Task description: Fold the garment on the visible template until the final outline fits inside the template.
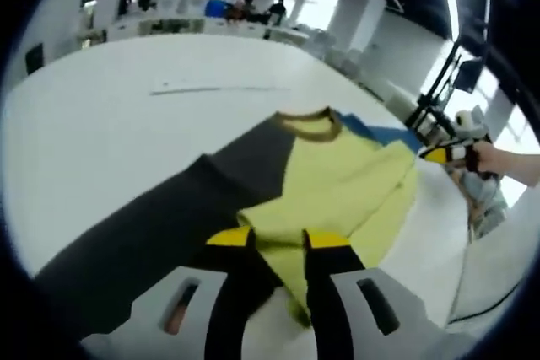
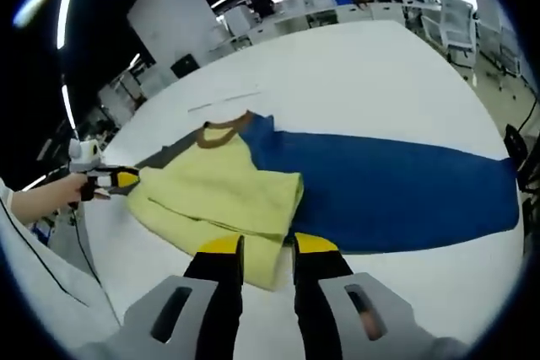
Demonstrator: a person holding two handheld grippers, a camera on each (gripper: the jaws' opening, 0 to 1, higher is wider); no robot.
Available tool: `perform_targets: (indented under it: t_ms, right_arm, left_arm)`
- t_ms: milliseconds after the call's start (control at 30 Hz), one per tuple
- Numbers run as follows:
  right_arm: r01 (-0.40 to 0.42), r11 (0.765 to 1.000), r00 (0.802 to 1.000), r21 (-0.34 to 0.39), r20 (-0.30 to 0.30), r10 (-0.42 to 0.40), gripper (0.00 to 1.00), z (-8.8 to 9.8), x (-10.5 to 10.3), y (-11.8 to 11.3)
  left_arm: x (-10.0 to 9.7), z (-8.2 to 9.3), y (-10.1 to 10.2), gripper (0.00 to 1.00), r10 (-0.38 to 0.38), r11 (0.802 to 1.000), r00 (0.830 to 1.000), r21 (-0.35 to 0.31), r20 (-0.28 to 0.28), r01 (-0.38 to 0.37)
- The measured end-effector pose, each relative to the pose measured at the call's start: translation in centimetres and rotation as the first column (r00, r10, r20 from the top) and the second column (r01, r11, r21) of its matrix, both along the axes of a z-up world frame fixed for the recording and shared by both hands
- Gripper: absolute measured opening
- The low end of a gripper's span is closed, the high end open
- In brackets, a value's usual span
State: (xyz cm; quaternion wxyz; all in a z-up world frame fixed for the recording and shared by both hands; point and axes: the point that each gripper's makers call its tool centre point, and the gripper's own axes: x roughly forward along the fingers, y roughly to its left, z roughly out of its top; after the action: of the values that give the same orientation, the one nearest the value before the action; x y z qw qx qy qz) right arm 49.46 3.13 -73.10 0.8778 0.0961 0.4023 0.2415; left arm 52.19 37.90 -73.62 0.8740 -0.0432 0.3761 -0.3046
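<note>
A yellow T-shirt (image 1: 337, 183) with a brown collar lies on a wide white table (image 1: 126, 132), partly folded. It rests across a template made of a dark grey panel (image 1: 169, 225) and a blue panel (image 2: 396, 191).

In the left gripper view, reading from the left, the grey panel stretches toward the lower left corner. The shirt covers its right end, with the collar (image 1: 314, 124) pointing away from the camera. The left gripper (image 1: 278, 238) sits at the near edge of the shirt. Its yellow-tipped jaws are set narrowly apart with yellow cloth between them, so it probably pinches that edge, though the contact is not clear. At the far right, the right gripper (image 1: 445, 154) meets the shirt's far corner, held by a person's hand (image 1: 506, 162).

In the right gripper view, the left gripper appears at the far left, touching the shirt's left corner. The shirt lies in the centre, its long axis running from the near edge toward the collar. The blue panel extends well to the right, mostly uncovered. The right gripper's jaws are also narrowly apart over the near folded edge of the shirt.

The two grippers hold opposite ends of the shirt, each about equally near. Nothing that could serve as a container is on the table.
</note>
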Motion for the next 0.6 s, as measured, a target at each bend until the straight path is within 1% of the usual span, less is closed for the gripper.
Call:
perform_targets:
  t_ms: [267, 533, 600]
  right_arm:
    - [0.018, 1.0, 1.0, -0.002, -0.013, -0.018, 0.18, -1.0, 1.1, -0.1]
    - [0.006, 1.0, 1.0, -0.012, -0.023, -0.007, 0.14, -1.5, 1.4, 0.3]
    - [0.004, 1.0, 1.0, -0.022, -0.024, -0.005, 0.11, -1.6, 1.4, 0.3]
  left_arm:
    - [0.1, -0.2, 0.2, 0.13, 0.007, 1.0, 1.0, 0.012, -0.006, -0.007]
    - [0.5, -0.2, 0.4, 0.04, 0.019, 0.999, 1.0, 0.025, 0.002, -0.02]
    - [0.5, -0.2, 0.5, 0.03, 0.021, 0.999, 1.0, 0.029, 0.001, -0.021]
